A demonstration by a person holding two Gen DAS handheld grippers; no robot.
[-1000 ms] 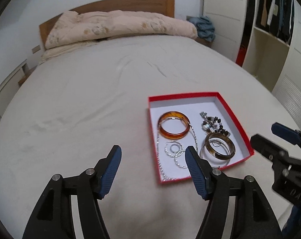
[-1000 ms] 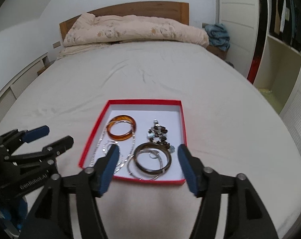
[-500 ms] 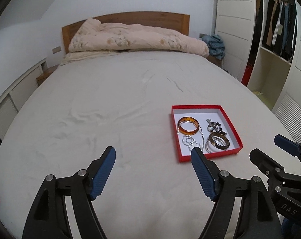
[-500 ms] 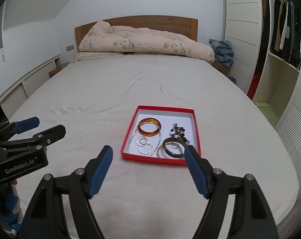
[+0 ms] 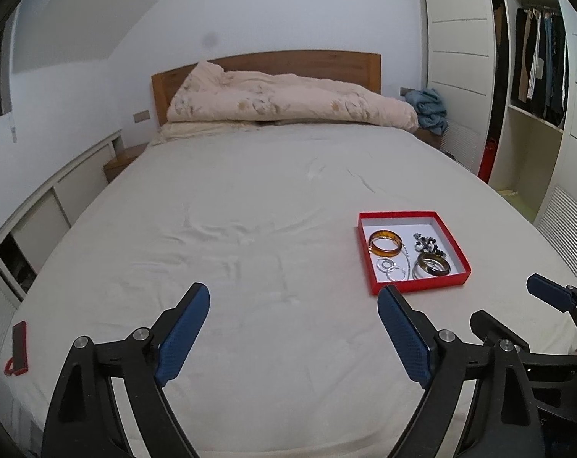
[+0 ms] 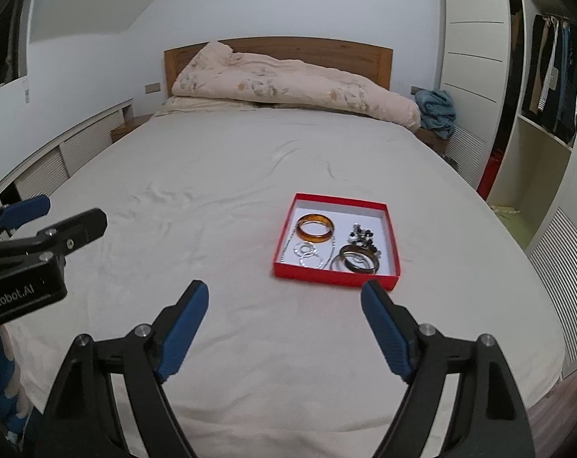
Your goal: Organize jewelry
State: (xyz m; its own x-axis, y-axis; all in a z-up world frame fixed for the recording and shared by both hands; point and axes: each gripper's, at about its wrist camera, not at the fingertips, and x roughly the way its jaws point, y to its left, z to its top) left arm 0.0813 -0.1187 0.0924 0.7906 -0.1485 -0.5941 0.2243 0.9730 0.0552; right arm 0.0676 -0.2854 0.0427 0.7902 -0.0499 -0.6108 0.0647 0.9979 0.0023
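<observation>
A shallow red box (image 5: 419, 287) with a white floor lies on the bed; it also shows in the right wrist view (image 6: 333, 278). In it lie an amber bangle (image 5: 385, 243), silver rings (image 5: 390, 267) with a chain, a dark beaded piece (image 5: 427, 246) and a brown bangle (image 5: 433, 268). My left gripper (image 5: 293, 337) is open and empty, near and left of the box. My right gripper (image 6: 282, 330) is open and empty, just short of the box's near edge.
The bed sheet (image 5: 250, 221) is wide and flat. A folded quilt (image 5: 288, 99) lies at the headboard. A small red object (image 5: 17, 347) lies at the bed's left edge. A wardrobe (image 5: 536, 76) stands at right. The bed's near edge is close under both grippers.
Both grippers have pulled back and up from the box, which now looks smaller and farther. Both stay open and empty. The jewelry has not moved.
</observation>
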